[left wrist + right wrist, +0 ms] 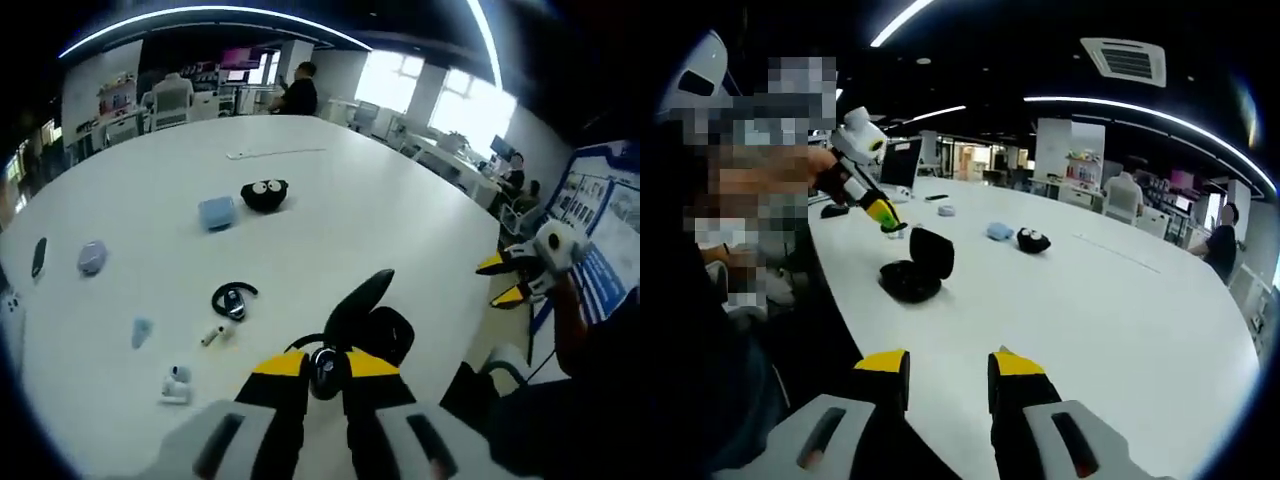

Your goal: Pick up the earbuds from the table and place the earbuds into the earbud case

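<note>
I have my left gripper [325,368] pinched shut on a small dark earbud [324,366], and I am holding it just over the open black earbud case [372,322], whose lid stands up behind the tray. From my right gripper view I can see the case [915,268] sitting near the table edge with my left gripper [890,222] poised above it. My right gripper [950,382] is held well off to the side, over the white table [1110,300], with its jaws apart and nothing between them. I judge the task to be partway along: one earbud is lifted and at the case but not yet let go, so it still needs lowering into its slot and releasing. I cannot tell whether anything already lies inside the case. On the table to the left there is a black ear-hook earbud [232,299] that looks like the match to the one I hold, plus a small white earbud [212,335] and a white pair of buds [176,384] nearer me. Farther off lie a light blue case [216,212] and a black pouch with cartoon eyes [265,194]. Whatever belongs in this case still has to be fetched after this drop.
</note>
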